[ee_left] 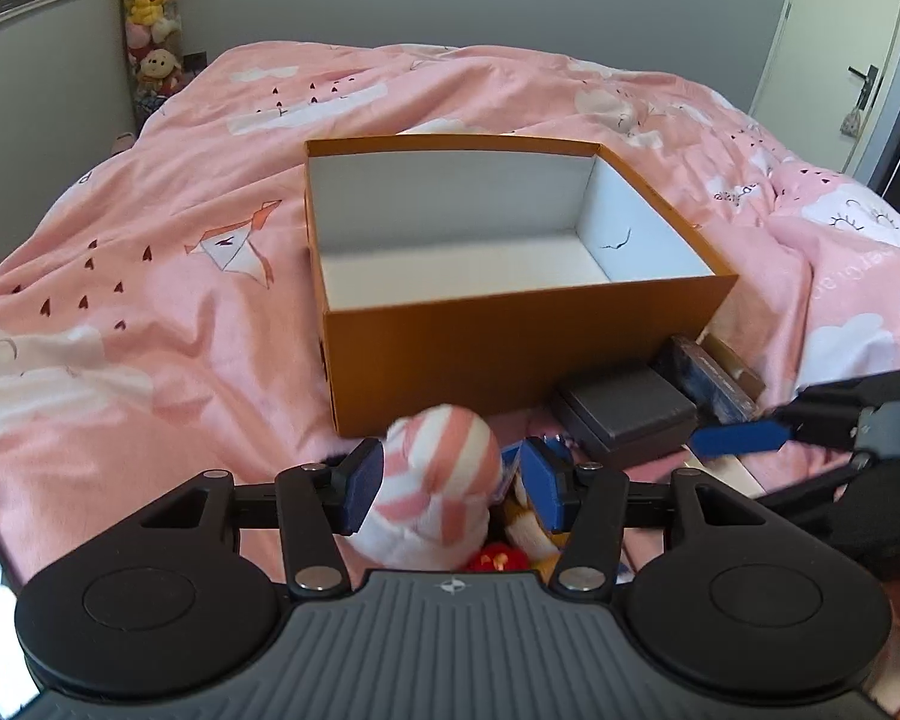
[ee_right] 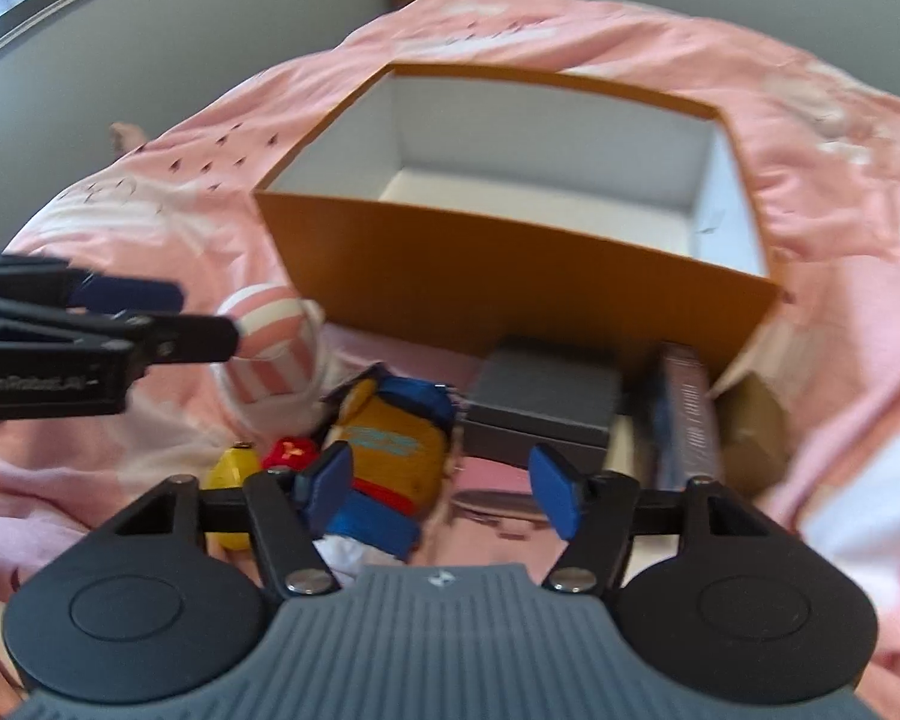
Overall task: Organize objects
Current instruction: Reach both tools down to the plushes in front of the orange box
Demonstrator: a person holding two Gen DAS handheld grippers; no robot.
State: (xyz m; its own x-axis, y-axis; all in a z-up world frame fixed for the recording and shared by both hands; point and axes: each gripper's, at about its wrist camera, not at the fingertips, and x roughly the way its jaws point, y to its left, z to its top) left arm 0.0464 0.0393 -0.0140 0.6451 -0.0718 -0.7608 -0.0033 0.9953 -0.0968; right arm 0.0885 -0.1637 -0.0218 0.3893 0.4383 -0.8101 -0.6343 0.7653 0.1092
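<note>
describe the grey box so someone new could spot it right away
Find the big orange cardboard box standing open on the pink bedspread. The grey box lies right against its near wall, between a blue and yellow plush toy and an upright dark book. It is the only plain, flat, lidded grey thing there.

left gripper [ee_left: 450, 489] angled down, right gripper [ee_right: 444, 489] parted

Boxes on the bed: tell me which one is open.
The big orange box, lidless with a bare white inside. The small grey box in front of it is closed, lid on.
</note>
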